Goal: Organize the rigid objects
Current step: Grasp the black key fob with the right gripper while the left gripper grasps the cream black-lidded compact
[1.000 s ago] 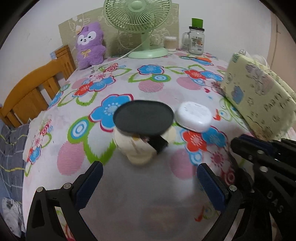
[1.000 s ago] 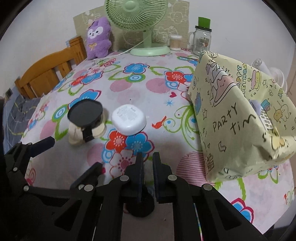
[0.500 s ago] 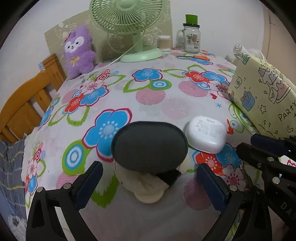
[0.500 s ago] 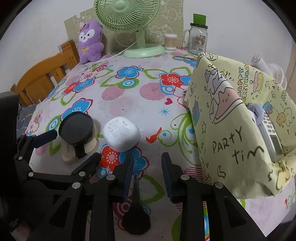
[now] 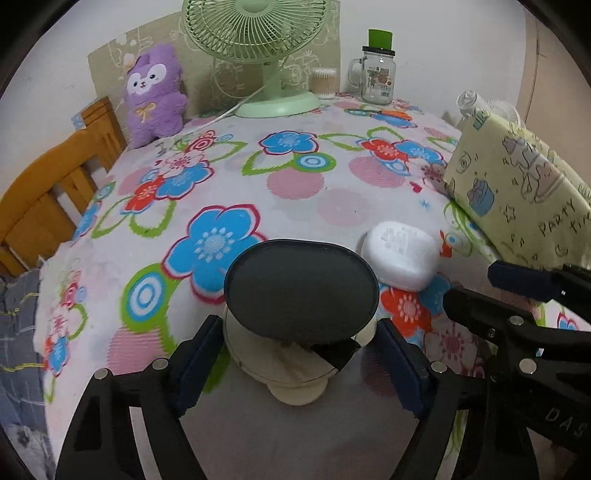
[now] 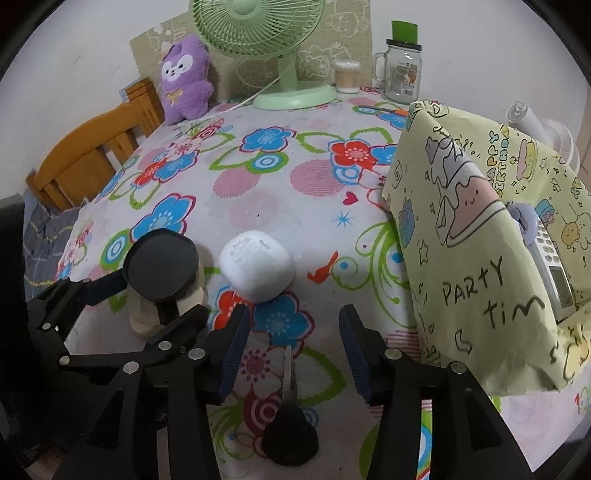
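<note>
Desk cloth: white, blue/red flowers, green rings, pink striped discs. Dark grey disc on cream body. White case. Bag: pale yellow, cartoon doodles. Fan mint green. Plush purple. Hand-held gripper pads navy.
</note>
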Available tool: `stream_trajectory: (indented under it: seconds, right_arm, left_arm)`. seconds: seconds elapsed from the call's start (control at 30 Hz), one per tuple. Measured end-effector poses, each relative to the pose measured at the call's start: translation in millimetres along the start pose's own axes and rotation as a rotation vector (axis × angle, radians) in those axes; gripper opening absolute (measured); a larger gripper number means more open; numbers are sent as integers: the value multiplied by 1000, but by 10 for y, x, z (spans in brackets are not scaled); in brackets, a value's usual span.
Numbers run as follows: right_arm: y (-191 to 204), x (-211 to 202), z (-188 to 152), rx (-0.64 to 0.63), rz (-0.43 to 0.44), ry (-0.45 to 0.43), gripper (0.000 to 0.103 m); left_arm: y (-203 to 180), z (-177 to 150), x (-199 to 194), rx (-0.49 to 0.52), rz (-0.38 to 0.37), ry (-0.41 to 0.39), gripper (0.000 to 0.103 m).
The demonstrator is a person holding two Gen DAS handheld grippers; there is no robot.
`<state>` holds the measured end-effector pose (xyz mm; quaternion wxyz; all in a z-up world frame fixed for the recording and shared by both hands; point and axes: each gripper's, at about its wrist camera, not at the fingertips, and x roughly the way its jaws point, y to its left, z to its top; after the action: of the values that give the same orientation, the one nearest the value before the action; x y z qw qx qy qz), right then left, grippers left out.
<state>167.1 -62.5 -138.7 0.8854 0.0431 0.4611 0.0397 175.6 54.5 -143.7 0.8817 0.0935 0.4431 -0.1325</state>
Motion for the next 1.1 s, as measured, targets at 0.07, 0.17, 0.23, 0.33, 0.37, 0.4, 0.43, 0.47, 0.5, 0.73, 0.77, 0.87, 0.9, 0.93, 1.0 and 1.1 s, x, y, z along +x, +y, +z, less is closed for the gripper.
stream_trajectory:
  seconds: [0.07,0.17,0.23,0.33,0.37,0.4,0.43,0.47,0.5,0.73,0.77,0.87,0.9,0.93,1.0,1.1]
  right_arm:
    - [13,-20,-36,-13,11,4,61]
    - [29,-64,-109,-26,13,6,70]
    - [18,-98,-166,-29,-2,5,76]
    - [-31,-137,-259,-23,-3,18,78]
    - [-53,-144,-296,-22,-6,27,78]
    - [-64,-142,-320,-22,-16,33,78]
    - [-77,-143,-350,-25,-31,40,78]
    - [-87,-145,-381,-29,-43,48,78]
    - [-92,-146,-406,-33,-50,56,78]
    - [-66,-183,-534,-86,-87,59,72]
    - [-50,-193,-543,-93,-86,56,65]
    - [44,-226,-568,-129,-74,53,45]
    - [72,-228,-569,-134,-71,54,38]
    - [99,-234,-570,-137,-68,54,34]
    - [122,-238,-572,-140,-69,53,34]
    - [87,-242,-561,-121,-48,50,34]
  left_arm:
    - [2,-62,-68,9,16,-2,84]
    - [4,-154,-142,7,10,12,84]
    - [-32,-215,-204,18,11,13,84]
    - [-116,-305,-306,41,27,2,84]
    - [-141,-327,-330,46,27,2,84]
    - [-169,-357,-355,49,27,1,84]
    - [-194,-387,-374,51,29,2,84]
    - [-216,-417,-386,51,30,5,84]
    - [-243,-452,-392,51,29,9,84]
    - [-357,-576,-463,46,50,4,84]
    - [-367,-584,-471,46,53,2,84]
    - [-394,-593,-487,55,65,-2,84]
    - [-395,-591,-487,56,65,0,84]
    - [-399,-589,-487,58,66,1,84]
    - [-399,-585,-496,58,59,4,84]
    - [-398,-578,-506,49,21,8,84]
